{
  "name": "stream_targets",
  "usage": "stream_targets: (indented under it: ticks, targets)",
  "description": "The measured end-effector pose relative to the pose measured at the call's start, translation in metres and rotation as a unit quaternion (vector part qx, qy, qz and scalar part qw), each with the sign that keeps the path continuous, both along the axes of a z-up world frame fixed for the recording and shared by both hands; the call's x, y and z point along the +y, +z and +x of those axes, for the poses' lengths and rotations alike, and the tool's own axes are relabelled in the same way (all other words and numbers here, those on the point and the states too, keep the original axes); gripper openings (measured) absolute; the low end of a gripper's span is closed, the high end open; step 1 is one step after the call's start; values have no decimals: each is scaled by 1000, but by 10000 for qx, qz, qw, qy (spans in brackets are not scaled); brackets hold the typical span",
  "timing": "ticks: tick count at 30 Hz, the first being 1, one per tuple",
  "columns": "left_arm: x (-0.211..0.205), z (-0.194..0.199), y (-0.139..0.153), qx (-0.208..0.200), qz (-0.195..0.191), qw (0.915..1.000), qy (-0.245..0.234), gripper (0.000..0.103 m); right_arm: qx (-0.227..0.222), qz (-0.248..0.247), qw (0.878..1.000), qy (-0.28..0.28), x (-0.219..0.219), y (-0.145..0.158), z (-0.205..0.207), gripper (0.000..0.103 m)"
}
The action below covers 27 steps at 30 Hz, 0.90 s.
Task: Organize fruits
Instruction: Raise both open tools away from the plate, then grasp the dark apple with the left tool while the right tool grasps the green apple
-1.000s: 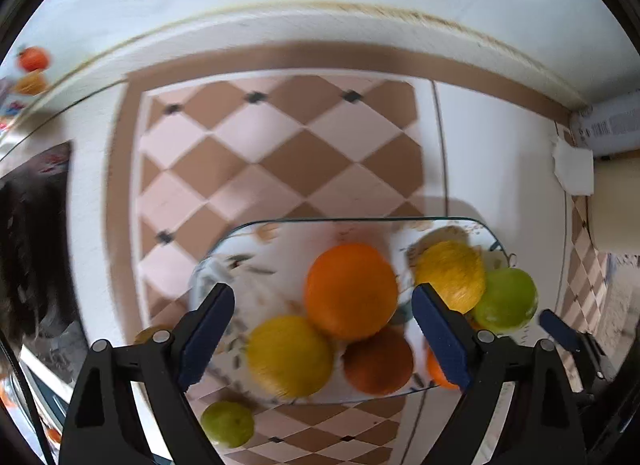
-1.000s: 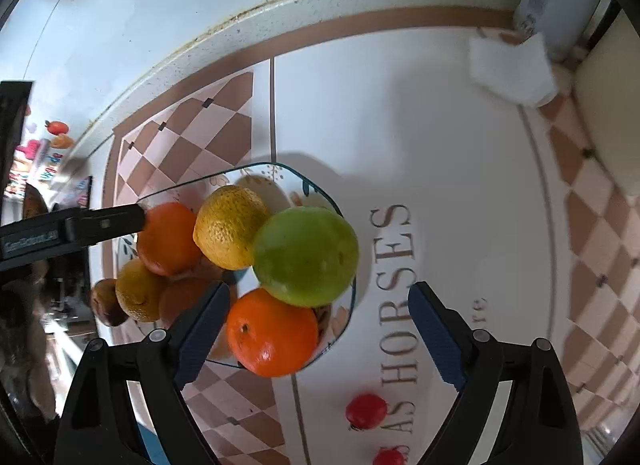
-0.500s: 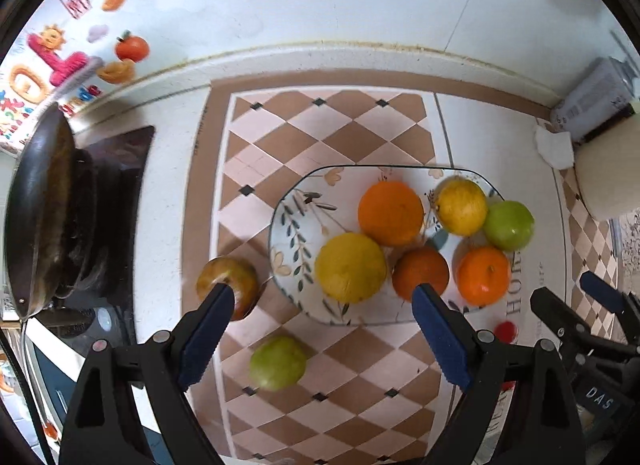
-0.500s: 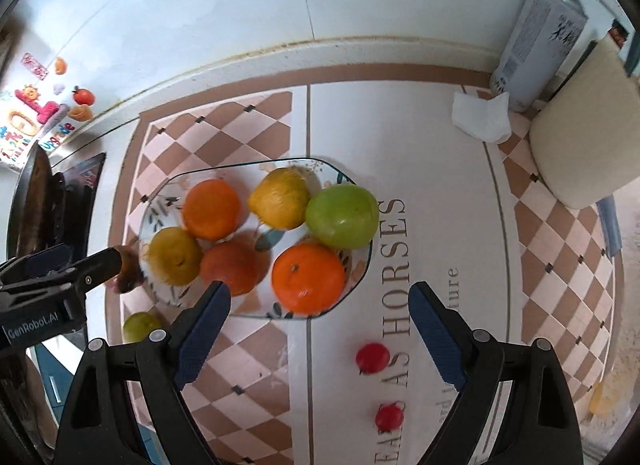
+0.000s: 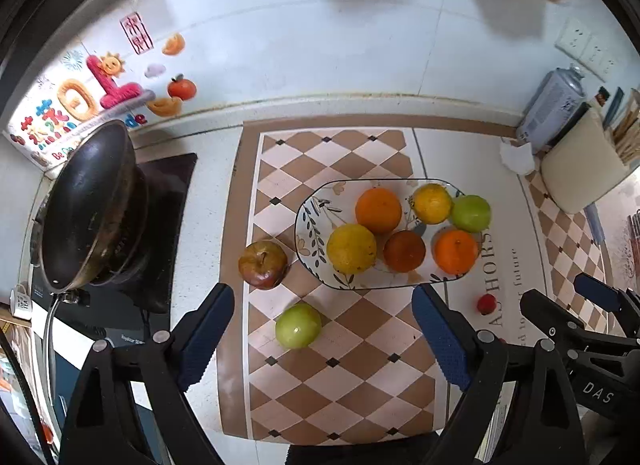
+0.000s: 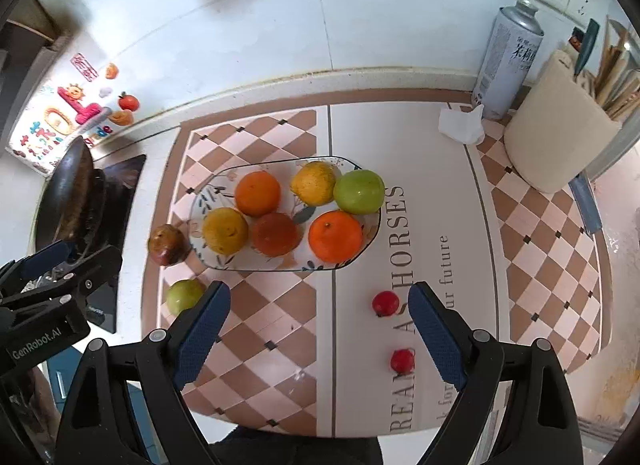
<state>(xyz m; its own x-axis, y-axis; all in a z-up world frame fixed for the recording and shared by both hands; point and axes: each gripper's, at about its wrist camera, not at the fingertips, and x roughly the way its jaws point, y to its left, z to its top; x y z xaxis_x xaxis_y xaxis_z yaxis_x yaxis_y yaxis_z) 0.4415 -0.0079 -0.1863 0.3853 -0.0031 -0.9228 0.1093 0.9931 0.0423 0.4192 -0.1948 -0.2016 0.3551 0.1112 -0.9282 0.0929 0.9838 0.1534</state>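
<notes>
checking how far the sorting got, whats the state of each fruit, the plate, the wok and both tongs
plate: holds six fruits
red-brown apple: off the plate, on the mat at its left end
loose green apple: off the plate, on the mat
two small red fruits: off the plate, on the mat
wok: tilted on the stove
left tongs: open, empty
right tongs: open, empty

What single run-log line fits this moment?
tongs: left open, right open, both empty | plate: six fruits | off plate: two apples, two small red fruits
</notes>
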Motion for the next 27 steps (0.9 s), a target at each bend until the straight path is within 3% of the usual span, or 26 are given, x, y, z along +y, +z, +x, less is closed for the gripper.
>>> stream_targets:
  ticks: [14,25,27]
  targets:
    - [0,-49,51,-378,-203,9989,-167,91,-520,-28,9986,-20,2,69,-47,93]
    - [3,-52,57,-502,-315,9982,-77,91,-458,230,9987,42,1,66,-49,93]
    - [9,-45,51,-485,-105,9988,-26,103,-399,357,9985,132,5,56,-43,93]
